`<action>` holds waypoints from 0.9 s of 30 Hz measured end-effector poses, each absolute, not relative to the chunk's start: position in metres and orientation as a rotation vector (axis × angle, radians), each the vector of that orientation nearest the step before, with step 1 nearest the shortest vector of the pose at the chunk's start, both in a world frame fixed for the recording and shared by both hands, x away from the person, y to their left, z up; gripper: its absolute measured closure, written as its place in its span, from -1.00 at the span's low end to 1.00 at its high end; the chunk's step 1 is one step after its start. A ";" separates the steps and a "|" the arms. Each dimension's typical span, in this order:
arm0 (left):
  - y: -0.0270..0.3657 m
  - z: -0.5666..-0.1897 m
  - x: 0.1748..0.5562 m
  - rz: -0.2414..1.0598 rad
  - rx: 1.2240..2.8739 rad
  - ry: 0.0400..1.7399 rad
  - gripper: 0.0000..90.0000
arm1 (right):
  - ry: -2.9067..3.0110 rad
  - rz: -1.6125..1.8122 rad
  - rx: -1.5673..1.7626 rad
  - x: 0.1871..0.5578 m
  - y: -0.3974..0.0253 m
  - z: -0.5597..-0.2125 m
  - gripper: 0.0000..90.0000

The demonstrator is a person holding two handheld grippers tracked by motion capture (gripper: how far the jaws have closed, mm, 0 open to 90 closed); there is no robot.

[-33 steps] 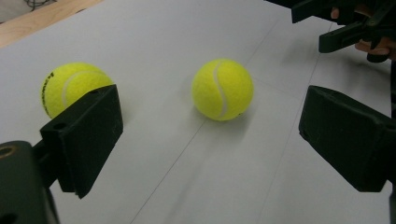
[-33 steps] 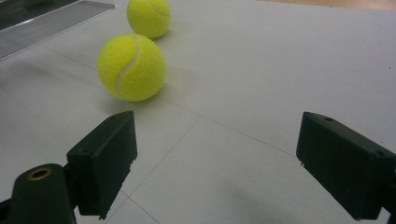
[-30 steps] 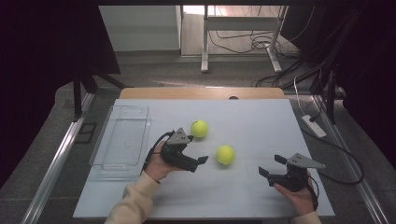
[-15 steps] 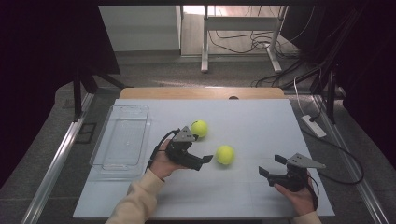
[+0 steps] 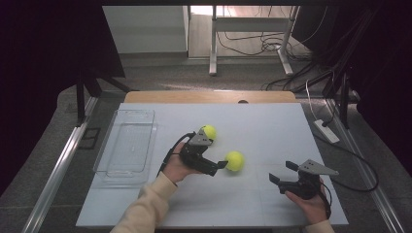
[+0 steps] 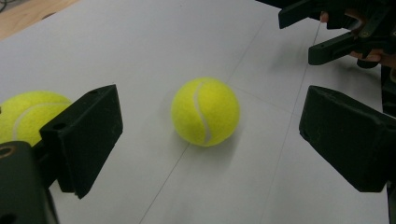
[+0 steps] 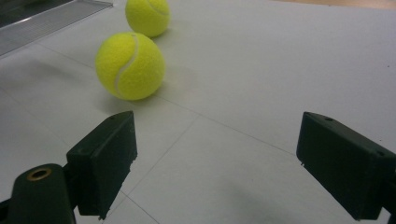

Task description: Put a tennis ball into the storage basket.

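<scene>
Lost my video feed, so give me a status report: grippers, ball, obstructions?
Left gripper open, lined up on near tennis ball, not touching. Right gripper open, empty, off to the side. Second ball beside left gripper, not blocking.

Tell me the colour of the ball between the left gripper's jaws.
Yellow-green felt tennis ball with a white seam, clearest in left gripper view.

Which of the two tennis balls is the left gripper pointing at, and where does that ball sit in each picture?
High view: the nearer tennis ball, just right of centre.
Left gripper view: centre.
Right gripper view: upper left.
Shared landmark: the second tennis ball beside it.
</scene>
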State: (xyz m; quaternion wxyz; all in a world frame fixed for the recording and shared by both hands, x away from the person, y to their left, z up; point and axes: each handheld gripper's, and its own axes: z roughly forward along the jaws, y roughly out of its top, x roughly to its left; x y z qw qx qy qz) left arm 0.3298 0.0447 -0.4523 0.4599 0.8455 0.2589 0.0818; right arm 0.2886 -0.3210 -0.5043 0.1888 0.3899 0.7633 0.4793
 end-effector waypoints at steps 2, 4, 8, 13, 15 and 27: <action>0.043 -0.453 0.331 0.196 2.084 0.636 -0.85 | 2.147 1.348 1.097 0.289 -0.321 -0.504 -0.72; 0.041 -0.453 0.332 0.191 2.089 0.635 -0.85 | 2.147 1.349 1.097 0.289 -0.321 -0.504 -0.72; 0.036 -0.456 0.336 0.181 2.105 0.634 -0.85 | 2.149 1.348 1.100 0.289 -0.321 -0.505 -0.72; 0.031 -0.459 0.341 0.173 2.119 0.640 -0.86 | 2.147 1.351 1.106 0.289 -0.321 -0.505 -0.72; 0.029 -0.460 0.342 0.168 2.117 0.642 -0.86 | 2.147 1.351 1.107 0.289 -0.321 -0.505 -0.72; 0.009 -0.467 0.349 0.139 2.168 0.618 -0.86 | 2.148 1.350 1.114 0.289 -0.321 -0.506 -0.72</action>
